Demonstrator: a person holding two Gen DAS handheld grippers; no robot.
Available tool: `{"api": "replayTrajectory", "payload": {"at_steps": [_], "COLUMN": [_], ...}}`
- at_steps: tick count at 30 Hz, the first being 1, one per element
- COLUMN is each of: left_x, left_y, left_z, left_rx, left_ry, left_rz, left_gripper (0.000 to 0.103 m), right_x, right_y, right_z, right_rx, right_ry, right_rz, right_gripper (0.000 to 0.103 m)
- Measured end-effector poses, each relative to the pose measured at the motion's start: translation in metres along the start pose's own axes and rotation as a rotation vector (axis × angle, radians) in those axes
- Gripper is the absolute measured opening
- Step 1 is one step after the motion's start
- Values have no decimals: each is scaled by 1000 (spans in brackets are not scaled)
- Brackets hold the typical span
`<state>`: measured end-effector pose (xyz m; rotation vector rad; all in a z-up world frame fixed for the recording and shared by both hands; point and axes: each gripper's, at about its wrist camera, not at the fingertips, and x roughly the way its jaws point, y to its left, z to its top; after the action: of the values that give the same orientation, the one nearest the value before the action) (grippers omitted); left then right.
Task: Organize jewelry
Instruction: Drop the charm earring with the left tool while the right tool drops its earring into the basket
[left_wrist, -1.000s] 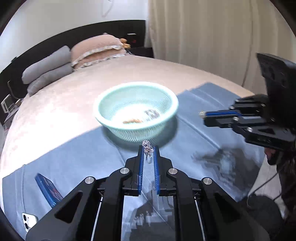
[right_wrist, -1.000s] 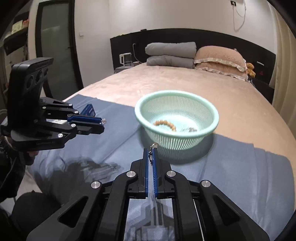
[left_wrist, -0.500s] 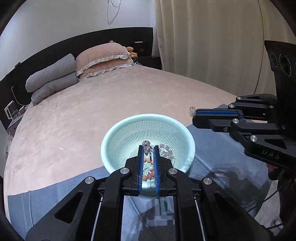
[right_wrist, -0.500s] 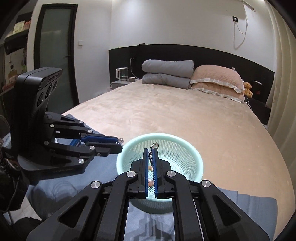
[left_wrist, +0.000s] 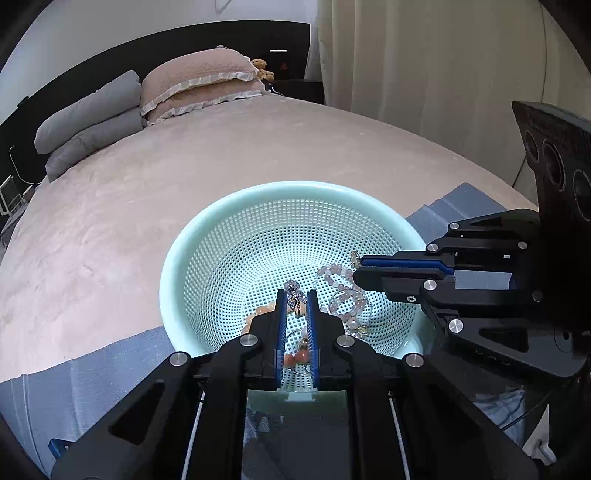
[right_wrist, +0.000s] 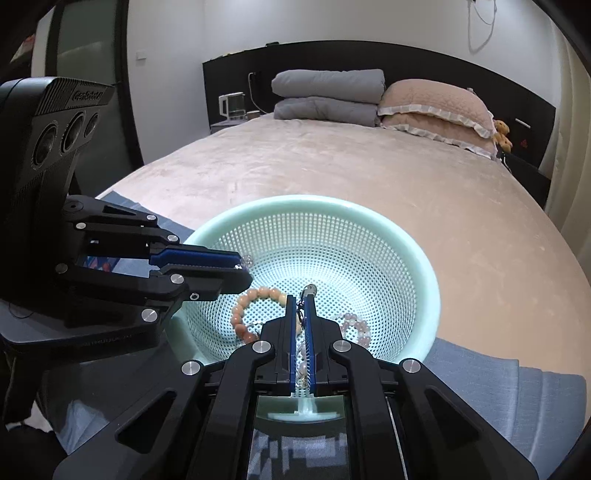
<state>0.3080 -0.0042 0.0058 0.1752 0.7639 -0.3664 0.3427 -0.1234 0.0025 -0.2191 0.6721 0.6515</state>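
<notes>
Both grippers, left (left_wrist: 295, 295) and right (right_wrist: 302, 299), each pinch a small trinket over the basket (left_wrist: 177, 266); lower, then release gently.

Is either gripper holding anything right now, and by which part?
Both. The left gripper pinches a small sparkly silver jewelry piece at its fingertips; the right gripper pinches a small metal clasp piece by its lower end.

Basket (left_wrist: 207, 236): pale mint green, walls dotted with fine perforations. Bead bracelets inside: orange-peach (right_wrist: 243, 302) and pale translucent pink (left_wrist: 338, 275). Bedspread (left_wrist: 110, 221): dusty beige-pink. Cloth (right_wrist: 498, 398) under basket: slate blue. Pillows: grey (right_wrist: 327, 86); pink with cream frill (right_wrist: 436, 103). Headboard (right_wrist: 406, 55): black.
</notes>
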Motion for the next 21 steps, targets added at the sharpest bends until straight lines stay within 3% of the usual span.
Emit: {"api": "replayTrajectory", "payload": {"at_steps": [18, 21], "left_x": [0, -7], "left_y": [-7, -6], "left_z": [-1, -1], "left_rx": [28, 23], "left_ry": [16, 3], "left_rz": [14, 32], "left_gripper": [12, 24], "right_x": [-3, -10], "right_y": [-4, -1], "right_z": [-4, -3], "right_rx": [42, 39], "right_ry": [12, 8], "right_rz": [-17, -28], "right_gripper": [6, 6]}}
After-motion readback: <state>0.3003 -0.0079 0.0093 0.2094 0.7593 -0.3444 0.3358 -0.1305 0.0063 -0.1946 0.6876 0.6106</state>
